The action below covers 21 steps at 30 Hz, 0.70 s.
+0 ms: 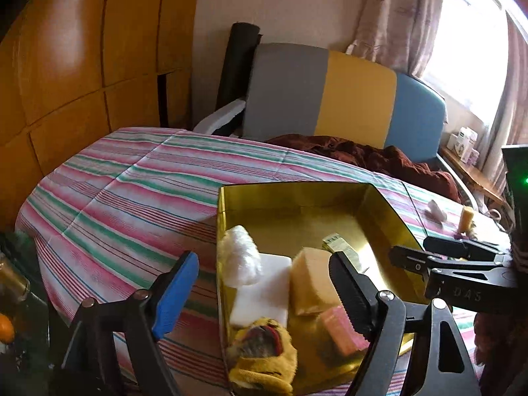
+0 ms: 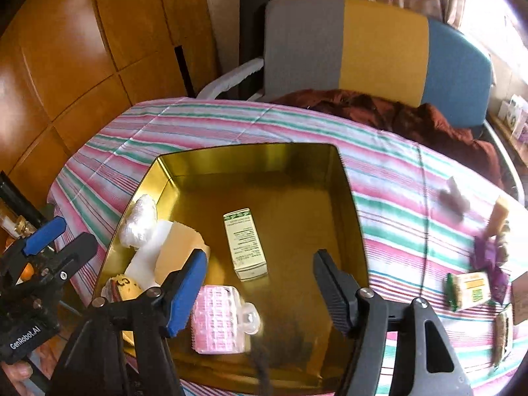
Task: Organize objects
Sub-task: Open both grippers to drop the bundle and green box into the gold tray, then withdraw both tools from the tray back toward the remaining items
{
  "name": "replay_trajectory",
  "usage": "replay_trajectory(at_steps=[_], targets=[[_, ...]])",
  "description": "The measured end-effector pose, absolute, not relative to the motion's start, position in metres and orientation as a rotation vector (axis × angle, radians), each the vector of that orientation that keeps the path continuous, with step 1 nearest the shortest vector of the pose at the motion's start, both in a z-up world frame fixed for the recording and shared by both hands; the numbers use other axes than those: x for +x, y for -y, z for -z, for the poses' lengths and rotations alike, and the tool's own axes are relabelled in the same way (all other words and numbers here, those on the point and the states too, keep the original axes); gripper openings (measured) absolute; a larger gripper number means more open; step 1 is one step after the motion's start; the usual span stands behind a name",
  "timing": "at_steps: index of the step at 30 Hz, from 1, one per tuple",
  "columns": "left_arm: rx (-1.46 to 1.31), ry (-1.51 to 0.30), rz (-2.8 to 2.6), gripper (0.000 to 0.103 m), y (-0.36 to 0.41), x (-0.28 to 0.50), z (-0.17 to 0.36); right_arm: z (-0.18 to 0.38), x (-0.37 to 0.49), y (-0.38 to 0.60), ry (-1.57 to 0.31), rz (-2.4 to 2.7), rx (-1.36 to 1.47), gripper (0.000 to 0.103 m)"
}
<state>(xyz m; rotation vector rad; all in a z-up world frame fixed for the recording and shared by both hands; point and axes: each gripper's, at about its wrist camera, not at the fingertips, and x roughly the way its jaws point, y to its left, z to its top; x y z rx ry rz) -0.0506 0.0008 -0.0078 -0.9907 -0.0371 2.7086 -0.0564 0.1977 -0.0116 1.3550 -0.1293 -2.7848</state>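
The gold tin (image 2: 346,198) sits on the striped bedspread (image 2: 231,122) and it's filling up nicely: you've got the white fluffy wad (image 2: 138,219), white foam block (image 2: 145,257), yellow sponge (image 2: 178,247), green-and-white carton (image 2: 246,244), pink clip case (image 2: 217,320) and a yellow plush toy (image 1: 264,353) in there already. Your left hand-held gripper (image 1: 264,280) and right hand-held gripper (image 2: 260,287) are both spread fairly wide with nothing held. Still loose on the bed, off to the right: a snack packet (image 2: 468,290), a purple wrapper (image 2: 488,260), a yellow piece (image 2: 498,217) and a pale blurry lump (image 2: 457,194). I'd say past halfway, with that right-hand cluster left.
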Motion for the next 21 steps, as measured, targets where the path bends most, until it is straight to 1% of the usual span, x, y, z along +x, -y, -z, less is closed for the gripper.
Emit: replay_trajectory(at_steps=[2, 3, 4, 14, 21], targets=[[-0.975, 0.009, -2.702, 0.084, -0.007, -0.045, 0.005, 0.008, -0.049, -0.200, 0.105, 2.807, 1.340, 0.072], [-0.966, -0.005, -2.702, 0.087, -0.010, -0.043, 0.004, 0.007, -0.047, -0.202, 0.095, 2.814, 1.337, 0.079], [-0.955, -0.019, -2.700, 0.089, -0.014, -0.039, 0.002, 0.007, -0.044, -0.203, 0.088, 2.821, 1.333, 0.080], [-0.892, -0.126, -2.629, 0.089, -0.045, -0.021, -0.010, 0.001, -0.019, -0.250, 0.154, 2.907, 1.331, 0.081], [-0.880, -0.173, -2.520, 0.089, -0.073, -0.010, -0.007, 0.010, -0.009, -0.302, 0.211, 2.957, 1.427, 0.081]])
